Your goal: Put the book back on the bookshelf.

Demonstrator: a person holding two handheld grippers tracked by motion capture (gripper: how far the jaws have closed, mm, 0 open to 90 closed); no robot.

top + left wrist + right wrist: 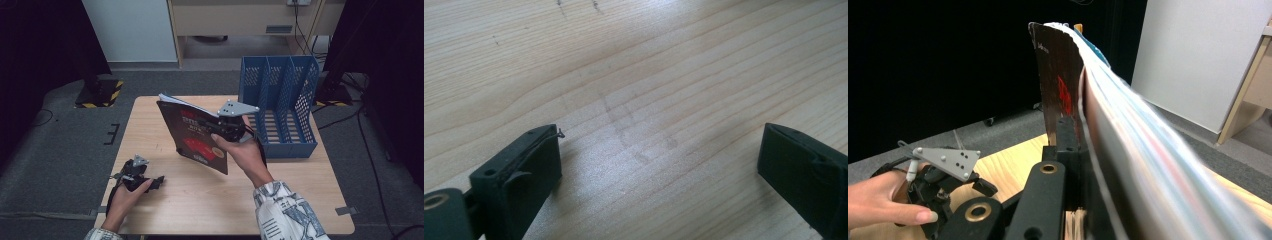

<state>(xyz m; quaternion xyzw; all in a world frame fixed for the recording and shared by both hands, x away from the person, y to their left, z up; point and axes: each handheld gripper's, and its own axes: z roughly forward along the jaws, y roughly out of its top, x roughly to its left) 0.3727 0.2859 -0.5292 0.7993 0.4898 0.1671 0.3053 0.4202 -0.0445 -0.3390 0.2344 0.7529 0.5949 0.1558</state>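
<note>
A blue slotted file rack [280,107] stands at the wooden table's [150,130] far right.

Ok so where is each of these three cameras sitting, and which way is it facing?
High view: above the person's side, looking forward and down on the table; both forearms, left gripper and right gripper show.
Left gripper view: on the left gripper, close over bare wood, jaws apart.
Right gripper view: on the right gripper, looking along the clamped magazine.
Shared: high and right gripper views both show the magazine and the left gripper.
</note>
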